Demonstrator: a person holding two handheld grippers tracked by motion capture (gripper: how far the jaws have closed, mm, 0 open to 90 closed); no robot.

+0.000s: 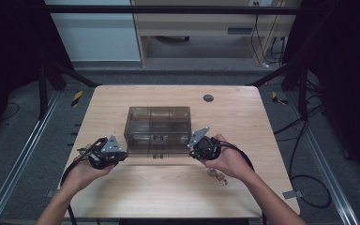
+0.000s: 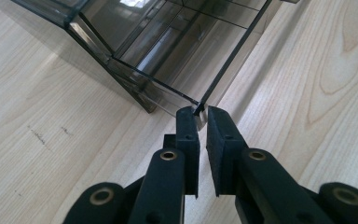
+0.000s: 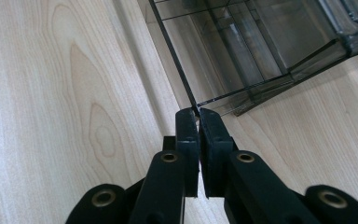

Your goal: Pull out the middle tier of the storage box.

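Gripping one near corner each, left gripper and right gripper were clamped on the smoky plastic drawer box mid-table, apparently to lift it level.

A light wooden table bears a smoky clear drawer box.

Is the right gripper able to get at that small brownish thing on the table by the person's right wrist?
Probably yes, once it lets go: the right gripper is shut on the smoky plastic box's front corner, and the small brownish thing lies on open wood behind it.
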